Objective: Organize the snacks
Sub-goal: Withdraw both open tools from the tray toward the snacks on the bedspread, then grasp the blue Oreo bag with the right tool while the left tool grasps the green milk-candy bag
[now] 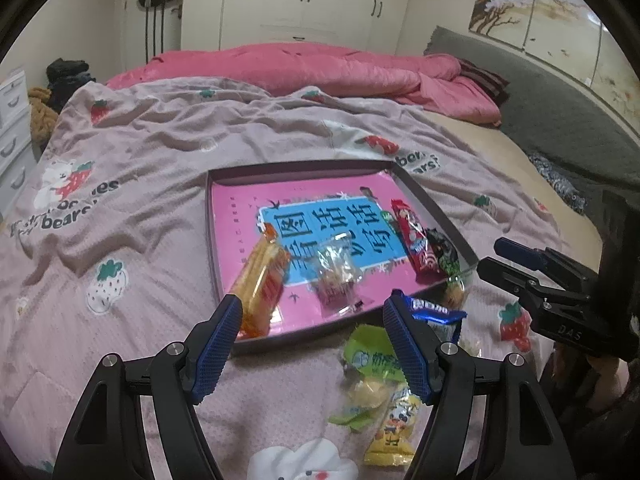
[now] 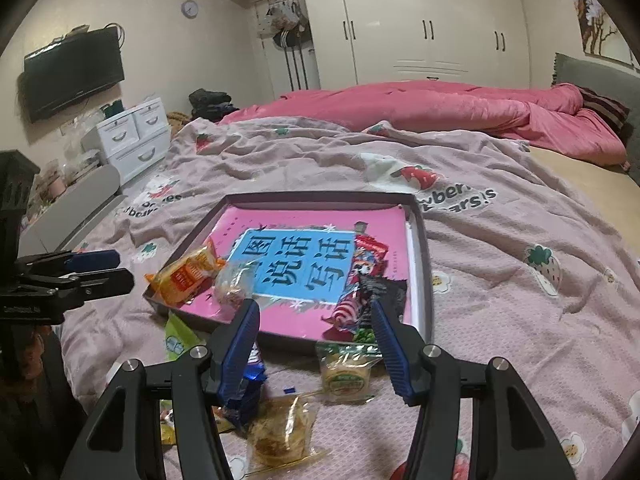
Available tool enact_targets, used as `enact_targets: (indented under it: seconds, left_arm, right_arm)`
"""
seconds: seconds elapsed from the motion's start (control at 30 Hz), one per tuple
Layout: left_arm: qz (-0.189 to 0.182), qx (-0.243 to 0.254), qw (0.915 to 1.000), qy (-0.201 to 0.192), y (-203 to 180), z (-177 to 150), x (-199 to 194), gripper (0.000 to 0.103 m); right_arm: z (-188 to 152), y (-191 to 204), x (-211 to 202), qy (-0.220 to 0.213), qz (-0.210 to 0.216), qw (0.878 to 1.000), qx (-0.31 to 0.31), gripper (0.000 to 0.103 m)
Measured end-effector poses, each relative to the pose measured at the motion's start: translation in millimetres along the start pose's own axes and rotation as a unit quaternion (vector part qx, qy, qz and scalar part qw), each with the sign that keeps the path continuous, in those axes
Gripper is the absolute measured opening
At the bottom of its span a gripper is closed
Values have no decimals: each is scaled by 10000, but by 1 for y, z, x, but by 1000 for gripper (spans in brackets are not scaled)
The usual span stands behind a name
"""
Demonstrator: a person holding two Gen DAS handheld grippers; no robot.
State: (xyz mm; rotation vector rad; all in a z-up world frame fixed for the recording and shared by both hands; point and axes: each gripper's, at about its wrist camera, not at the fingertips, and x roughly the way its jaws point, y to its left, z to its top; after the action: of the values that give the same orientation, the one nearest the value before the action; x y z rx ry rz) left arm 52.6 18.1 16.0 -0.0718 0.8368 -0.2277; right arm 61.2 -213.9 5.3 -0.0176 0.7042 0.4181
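Left claw (image 1: 312,324) open and empty above the pink strawberry-print bedspread (image 1: 140,152). Ahead, shallow dark-rimmed tray (image 1: 436,204) lined with a pink and blue book cover. Inside: orange packet (image 1: 262,276) at the left edge, clear-wrapped snack (image 1: 336,276) mid-front, red packet (image 1: 414,236) and dark packet (image 1: 444,252) at right. Outside, near the front rim: blue packet (image 1: 436,314), green packet (image 1: 372,360), yellow packet (image 1: 394,432). Right claw (image 1: 516,260) at the right edge.

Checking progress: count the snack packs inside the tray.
4: an orange pack over the near left rim of the tray, a clear-wrapped pack beside it, a red pack and a dark pack along the right side. None seems hidden.
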Motion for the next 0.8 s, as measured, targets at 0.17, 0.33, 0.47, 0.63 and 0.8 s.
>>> enact_targets:
  seconds: [0.17, 0.33, 0.47, 0.63, 0.8]
  left_arm:
    - [-10, 53, 9999, 117, -5, -5, 3, 75]
    - [-64, 42, 9996, 259, -8, -11, 6, 75]
    - [-64, 78, 9993, 354, -11, -15, 9, 75]
    - [-82, 86, 9987, 491, -13, -20, 13, 75]
    - [-77, 51, 9974, 716, -13, -26, 22, 75]
  right_arm:
    - [-5, 10, 0, 95, 90, 9999, -107, 58]
    - [-10, 17, 0, 209, 161, 9995, -168, 58]
    - [-13, 22, 0, 265, 185, 9992, -227, 58]
    - [-17, 29, 2, 361, 214, 9986, -328, 58]
    - [-21, 35, 3, 430, 246, 9980, -402, 58]
